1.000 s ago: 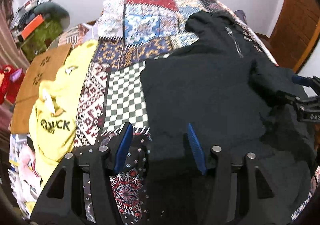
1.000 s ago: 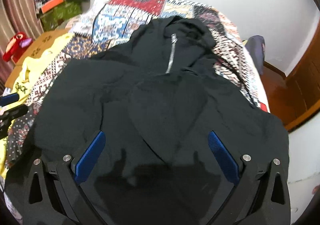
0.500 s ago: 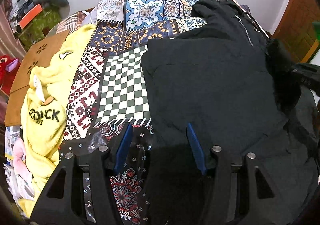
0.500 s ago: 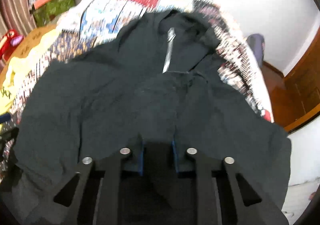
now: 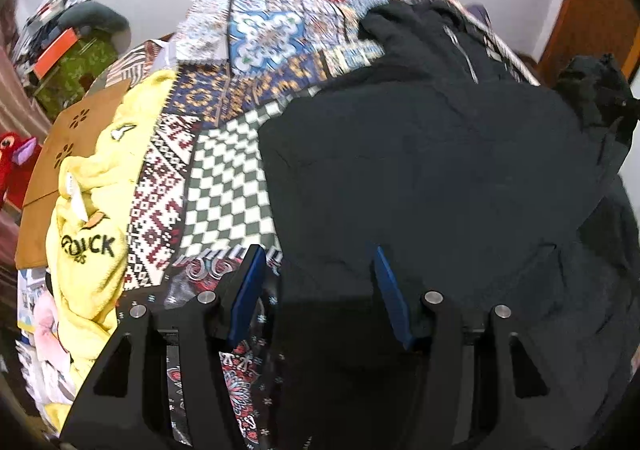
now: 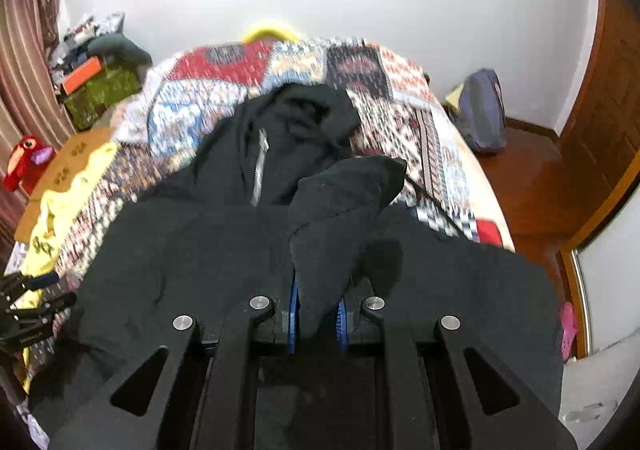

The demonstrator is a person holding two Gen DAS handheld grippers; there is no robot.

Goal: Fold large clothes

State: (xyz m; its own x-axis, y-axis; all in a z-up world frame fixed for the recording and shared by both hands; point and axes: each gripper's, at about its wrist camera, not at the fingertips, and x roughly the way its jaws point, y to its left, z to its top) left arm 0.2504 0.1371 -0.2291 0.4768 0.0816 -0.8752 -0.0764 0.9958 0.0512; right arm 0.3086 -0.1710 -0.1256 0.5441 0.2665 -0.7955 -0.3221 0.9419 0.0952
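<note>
A black zip hoodie (image 5: 432, 170) lies spread on the patchwork bedspread (image 5: 260, 38), hood at the far end; it also shows in the right wrist view (image 6: 200, 242). My right gripper (image 6: 318, 314) is shut on a fold of the hoodie's black sleeve (image 6: 340, 202) and holds it lifted above the body. That lifted fold shows at the right edge of the left wrist view (image 5: 596, 90). My left gripper (image 5: 320, 290) is open, empty, over the hoodie's near left hem edge.
A yellow garment (image 5: 92, 218) lies along the bed's left side beside a brown board (image 5: 52, 154). A red toy (image 6: 24, 162) and cluttered boxes (image 6: 96, 86) stand at left. A bag (image 6: 480, 114) sits on the wooden floor at right, near a wooden door (image 6: 608, 98).
My right gripper closed on the hoodie sleeve and lifted it up off the body. My left gripper stayed open near the hem, shifting only slightly.
</note>
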